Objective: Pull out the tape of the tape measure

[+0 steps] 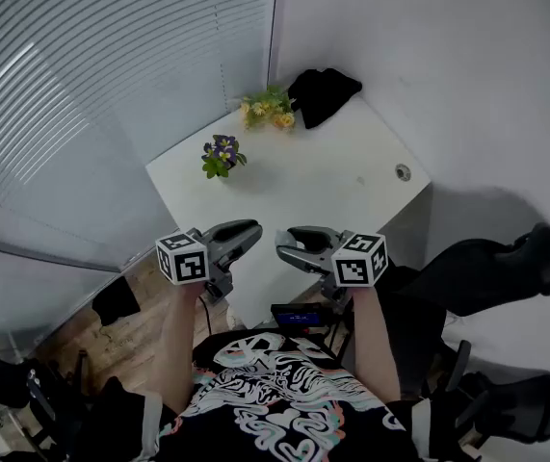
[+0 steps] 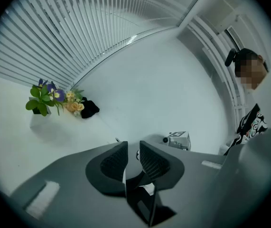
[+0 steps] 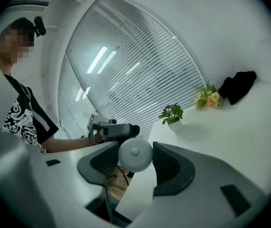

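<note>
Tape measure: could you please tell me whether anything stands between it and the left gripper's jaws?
Nothing visible does. The tape measure is clamped between the jaws of the right gripper, and the left gripper faces it, jaws slightly apart; in the head view only a small gap of open air separates the two grippers.

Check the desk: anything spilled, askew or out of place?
Nothing is spilled or damaged. The only oddity is a crumpled black cloth-like bundle dumped at the far corner of the white table, right beside the yellow flower bunch. The small purple-flowered potted plant stands upright.
</note>
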Action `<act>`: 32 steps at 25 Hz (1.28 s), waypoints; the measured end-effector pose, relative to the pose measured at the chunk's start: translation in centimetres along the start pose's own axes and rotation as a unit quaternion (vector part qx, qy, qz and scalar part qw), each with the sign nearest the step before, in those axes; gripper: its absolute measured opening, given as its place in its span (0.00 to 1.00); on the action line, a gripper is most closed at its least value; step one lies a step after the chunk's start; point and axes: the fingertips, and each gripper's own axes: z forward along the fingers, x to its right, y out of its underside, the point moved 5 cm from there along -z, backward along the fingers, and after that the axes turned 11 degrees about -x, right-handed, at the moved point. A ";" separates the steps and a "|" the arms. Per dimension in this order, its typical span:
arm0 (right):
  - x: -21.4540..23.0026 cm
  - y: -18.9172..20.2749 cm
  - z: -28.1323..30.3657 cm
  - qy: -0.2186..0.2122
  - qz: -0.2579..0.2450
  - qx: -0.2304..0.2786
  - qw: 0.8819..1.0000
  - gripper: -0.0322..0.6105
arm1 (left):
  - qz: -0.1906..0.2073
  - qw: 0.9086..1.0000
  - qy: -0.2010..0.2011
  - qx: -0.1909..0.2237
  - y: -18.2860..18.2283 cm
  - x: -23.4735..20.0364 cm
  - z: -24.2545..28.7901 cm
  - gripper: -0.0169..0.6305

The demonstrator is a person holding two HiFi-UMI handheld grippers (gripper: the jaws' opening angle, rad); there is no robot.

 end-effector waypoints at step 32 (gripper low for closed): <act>-3.0 1.2 -1.1 -0.166 -0.078 -0.072 0.980 0.40 | -0.050 0.978 0.198 -0.050 2.8 4.5 1.7 0.11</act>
